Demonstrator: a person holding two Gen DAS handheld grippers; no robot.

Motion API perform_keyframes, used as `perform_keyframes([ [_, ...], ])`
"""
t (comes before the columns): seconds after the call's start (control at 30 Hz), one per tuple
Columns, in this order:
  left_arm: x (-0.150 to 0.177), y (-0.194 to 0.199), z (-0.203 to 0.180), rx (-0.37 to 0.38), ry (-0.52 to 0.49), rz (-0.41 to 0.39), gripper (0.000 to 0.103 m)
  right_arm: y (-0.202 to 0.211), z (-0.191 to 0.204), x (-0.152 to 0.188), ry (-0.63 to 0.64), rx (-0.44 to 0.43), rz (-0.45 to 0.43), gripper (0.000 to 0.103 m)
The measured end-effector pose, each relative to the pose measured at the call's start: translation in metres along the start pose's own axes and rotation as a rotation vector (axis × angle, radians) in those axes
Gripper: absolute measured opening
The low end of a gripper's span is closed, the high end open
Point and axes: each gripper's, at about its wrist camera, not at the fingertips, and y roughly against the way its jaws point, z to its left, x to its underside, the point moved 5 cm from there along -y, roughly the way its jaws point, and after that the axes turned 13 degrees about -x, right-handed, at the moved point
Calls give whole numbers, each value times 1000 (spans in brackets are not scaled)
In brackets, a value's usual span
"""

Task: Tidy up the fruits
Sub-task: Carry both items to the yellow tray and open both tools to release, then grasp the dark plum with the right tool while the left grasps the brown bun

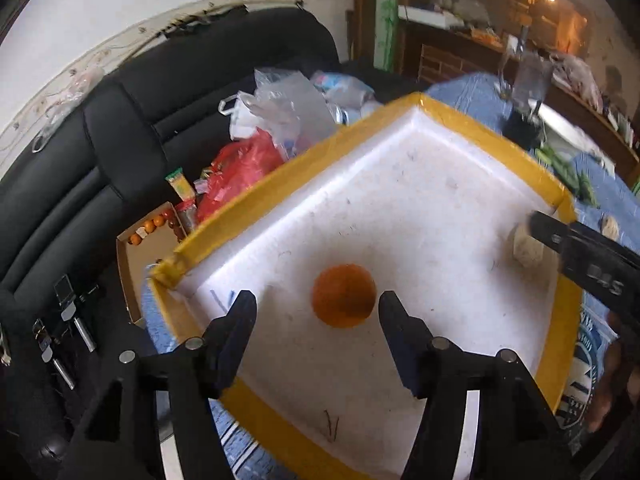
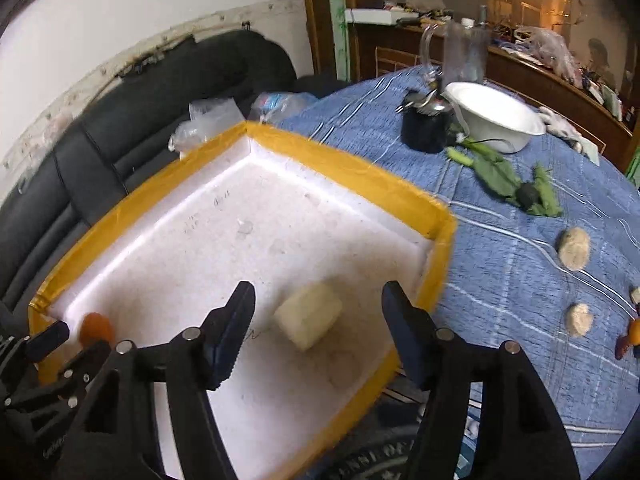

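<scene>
A white foam box with a yellow taped rim lies on the blue tablecloth. An orange rests on its floor, between and just beyond the open fingers of my left gripper. A pale, blocky fruit piece sits inside the foam box near its right wall, in front of my open right gripper. In the left wrist view the right gripper hovers by the pale piece. The right wrist view catches the orange and the left gripper at lower left.
On the blue cloth right of the box lie two pale round pieces, green leaves, a black cup and a white bowl. A black sofa holds plastic bags and a cardboard box with oranges.
</scene>
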Motion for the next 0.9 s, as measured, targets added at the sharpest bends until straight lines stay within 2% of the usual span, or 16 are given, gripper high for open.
perform_keyframes([
  [0.1, -2, 15, 2, 28, 42, -20, 67, 40, -11, 2, -14, 9, -74, 67],
  [0.23, -1, 50, -18, 100, 57, -92, 71, 110, -52, 28, -62, 70, -175, 67],
  [0.33, 4, 73, -52, 167, -2, -136, 76, 158, -103, 64, -131, 152, -216, 67],
  [0.47, 16, 98, -117, 261, -145, -164, 77, 202, -192, 118, -281, 322, -203, 67],
  [0.6, 28, 100, -187, 332, -263, -141, 77, 219, -271, 155, -426, 425, -159, 67],
  [0.7, 36, 91, -237, 340, -344, -110, 77, 220, -298, 159, -456, 437, -143, 66],
  [0.8, 37, 84, -273, 340, -374, -113, 77, 216, -308, 150, -445, 434, -139, 62],
  [0.9, 30, 75, -301, 359, -380, -104, 77, 204, -312, 139, -423, 435, -113, 46],
])
